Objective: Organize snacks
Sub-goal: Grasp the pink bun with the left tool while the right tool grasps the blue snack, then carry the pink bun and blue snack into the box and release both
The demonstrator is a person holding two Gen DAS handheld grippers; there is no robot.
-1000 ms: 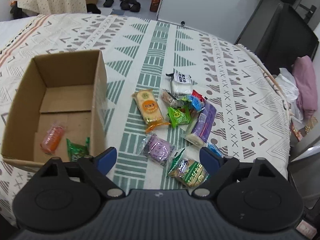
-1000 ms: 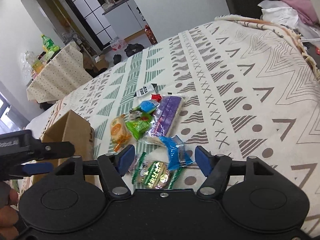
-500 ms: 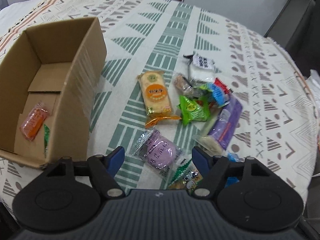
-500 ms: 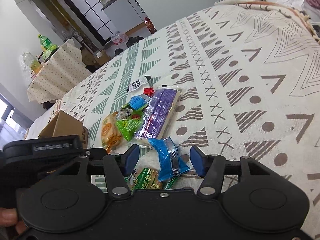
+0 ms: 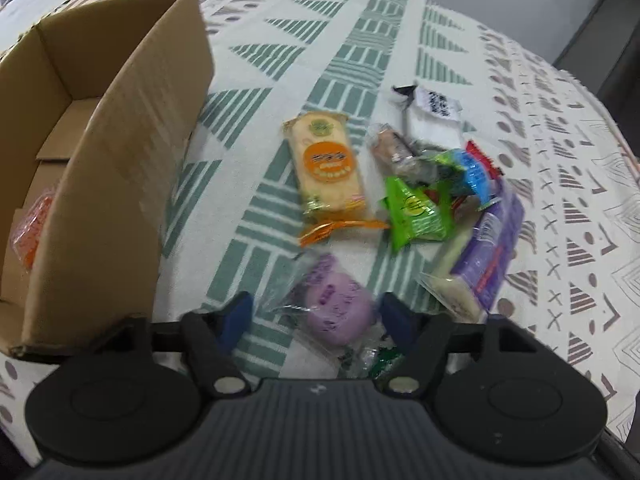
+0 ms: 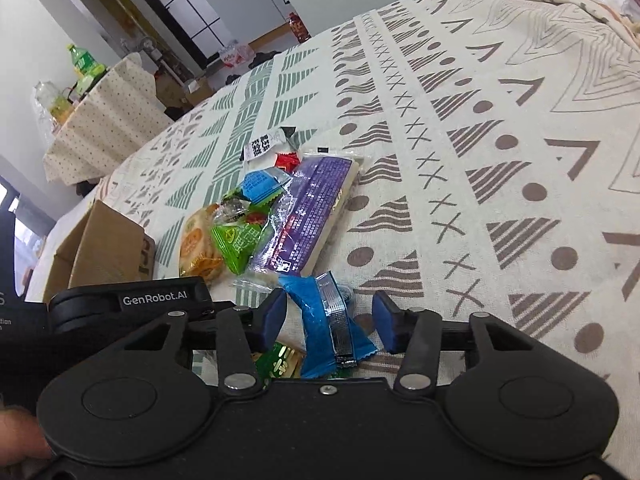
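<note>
In the left wrist view, snack packets lie in a loose heap on the patterned cloth. My left gripper (image 5: 316, 314) points steeply down with its jaws closing around a round purple snack (image 5: 336, 308); the pads do not visibly press on it. My right gripper (image 6: 330, 316) has its jaws closing around a blue packet (image 6: 324, 320), with a gap on both sides. The open cardboard box (image 5: 120, 168) stands at the left with an orange snack (image 5: 30, 232) inside.
An orange cracker packet (image 5: 328, 168), a green packet (image 5: 416, 212), a long purple packet (image 5: 484, 256) and a white packet (image 5: 434, 114) lie beyond the purple snack. A green-gold packet (image 6: 280, 362) sits under the right gripper. The left gripper's body (image 6: 120, 304) is close at the right gripper's left.
Both grippers have come down toward the cloth and their jaws have narrowed. The purple snack now sits between the left fingers and the blue packet between the right fingers.
</note>
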